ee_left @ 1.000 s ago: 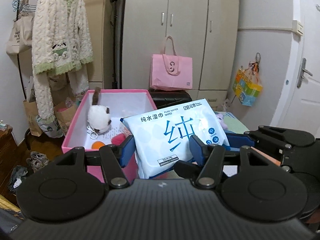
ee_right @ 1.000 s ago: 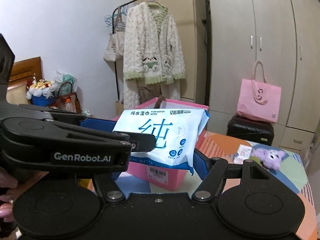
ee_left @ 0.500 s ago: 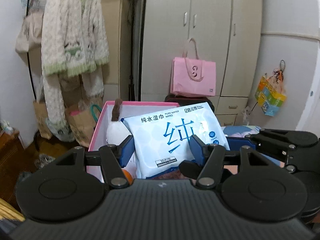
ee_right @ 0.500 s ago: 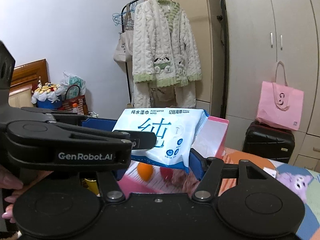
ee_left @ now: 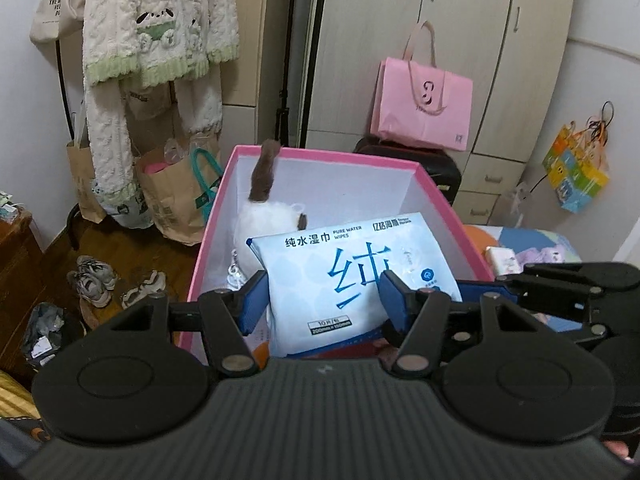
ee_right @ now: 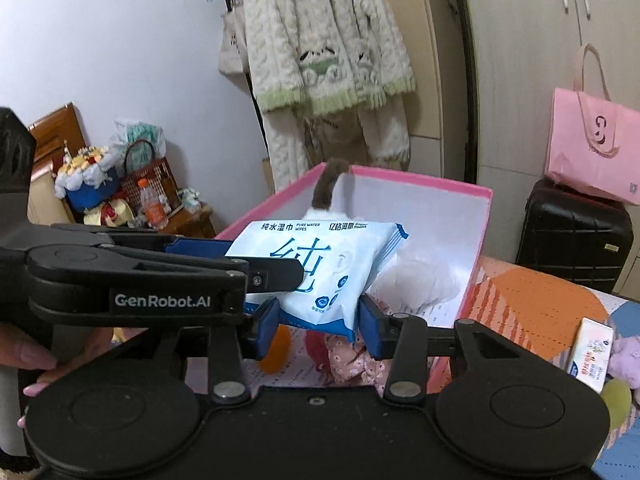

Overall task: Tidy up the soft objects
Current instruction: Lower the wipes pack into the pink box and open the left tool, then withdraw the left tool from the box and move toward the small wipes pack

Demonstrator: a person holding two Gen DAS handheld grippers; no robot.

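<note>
A blue-and-white wet wipes pack [ee_left: 352, 276] hangs over the open pink box [ee_left: 332, 156]. My left gripper [ee_left: 322, 292] is shut on the pack's lower half. My right gripper [ee_right: 318, 316] is closing, with the pack's [ee_right: 320, 276] lower corner between its jaws and both blue pads against it. In the right wrist view my left gripper [ee_right: 256, 264] clamps the pack from the left. In the box [ee_right: 420, 182] lie a white plush with a brown tail [ee_left: 272, 216], an orange ball [ee_right: 276, 354] and a pink floral cloth [ee_right: 352, 360].
A small tissue pack [ee_right: 592, 352] and a purple plush [ee_right: 624, 356] lie on the patterned bedspread [ee_right: 532, 304] right of the box. Behind stand a black suitcase [ee_right: 572, 236], a pink bag [ee_left: 424, 108] and a cardigan [ee_left: 156, 40] on a rack. Shoes [ee_left: 96, 280] lie on the floor.
Both grippers have carried the pack forward and slightly down, from in front of the box to above its opening. The right jaws have narrowed onto the pack's corner.
</note>
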